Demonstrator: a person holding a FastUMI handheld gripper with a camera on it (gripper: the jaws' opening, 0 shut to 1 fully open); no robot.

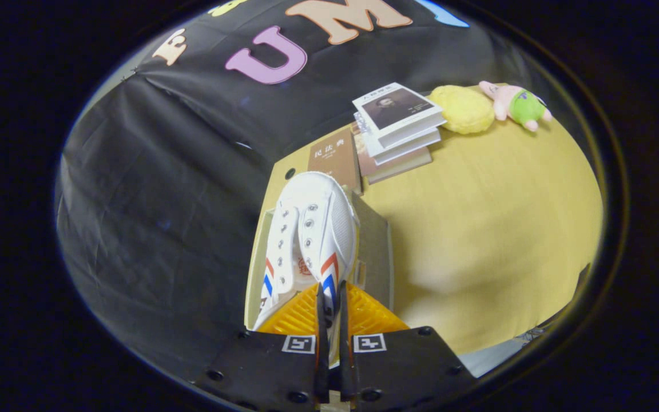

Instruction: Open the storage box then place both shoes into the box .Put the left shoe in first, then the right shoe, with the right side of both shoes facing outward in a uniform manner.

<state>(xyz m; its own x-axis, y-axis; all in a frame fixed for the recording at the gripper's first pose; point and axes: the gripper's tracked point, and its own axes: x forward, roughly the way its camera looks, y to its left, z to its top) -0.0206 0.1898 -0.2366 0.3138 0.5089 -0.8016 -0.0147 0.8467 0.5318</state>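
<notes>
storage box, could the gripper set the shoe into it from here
Probably yes: the gripper, shut on the white shoe, holds it above the storage box, with nothing seen between them.

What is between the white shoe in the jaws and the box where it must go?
Nothing visible. The gripper is shut on the white shoe at its side wall, and the shoe hangs directly over the open box. The stack of books and the soft toys lie well beyond it on the table.

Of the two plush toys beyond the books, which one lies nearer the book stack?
The plain yellow plush lies right beside the book stack; the pink-and-green plush lies beyond it. The tool is shut on the white shoe.
</notes>
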